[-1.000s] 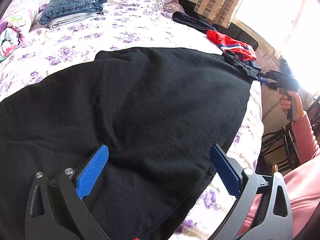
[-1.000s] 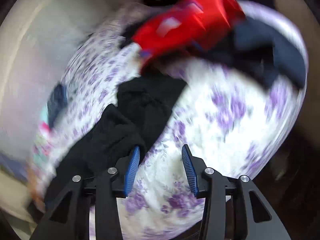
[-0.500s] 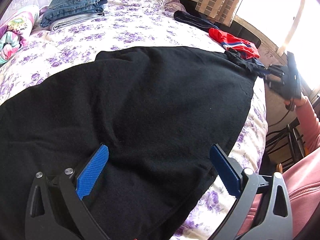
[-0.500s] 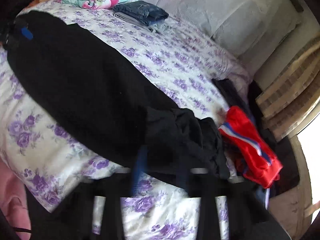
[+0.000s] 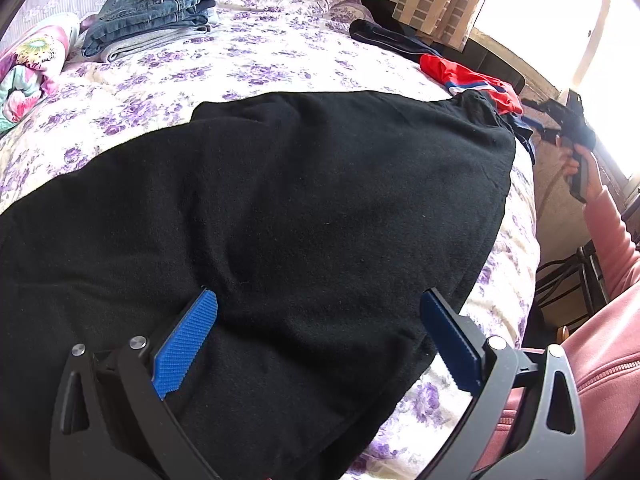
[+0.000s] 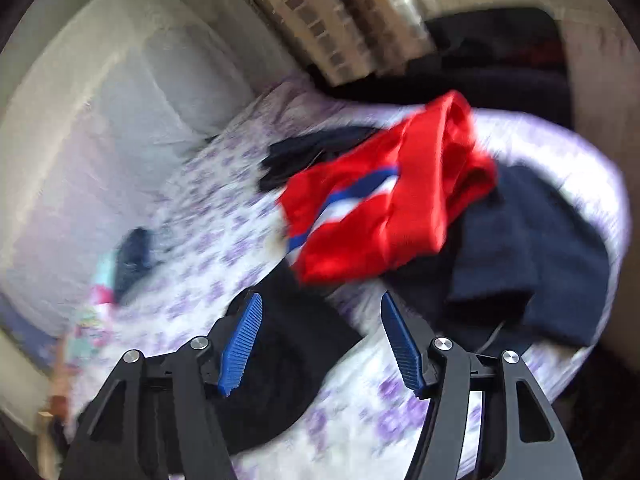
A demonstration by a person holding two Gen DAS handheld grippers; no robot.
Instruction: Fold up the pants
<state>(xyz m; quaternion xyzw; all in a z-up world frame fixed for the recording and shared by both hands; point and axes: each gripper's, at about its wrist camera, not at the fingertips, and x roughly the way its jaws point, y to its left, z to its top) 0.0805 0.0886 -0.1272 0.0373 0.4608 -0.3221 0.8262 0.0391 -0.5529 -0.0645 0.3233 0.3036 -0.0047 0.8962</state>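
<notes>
Black pants (image 5: pixel 288 216) lie spread flat across the flowered bed (image 5: pixel 256 60). My left gripper (image 5: pixel 320 320) is open just above their near end, with nothing between its blue pads. My right gripper (image 6: pixel 320 320) is open and empty at the far end of the pants (image 6: pixel 296 344), near a red garment (image 6: pixel 384 208). It also shows in the left wrist view (image 5: pixel 560 120), held in a hand off the bed's right edge. The right wrist view is blurred.
Folded jeans (image 5: pixel 152 12) sit stacked at the far left by a flowered bundle (image 5: pixel 28 68). The red garment (image 5: pixel 468 80) and dark clothes (image 5: pixel 384 36) lie at the far right corner, with a navy garment (image 6: pixel 532 256) beside them. A chair (image 5: pixel 576 276) stands right of the bed.
The left gripper has stayed over the pants. The right gripper has swung about quickly at the bed's far corner and now faces the red garment, its jaws wider than a second ago.
</notes>
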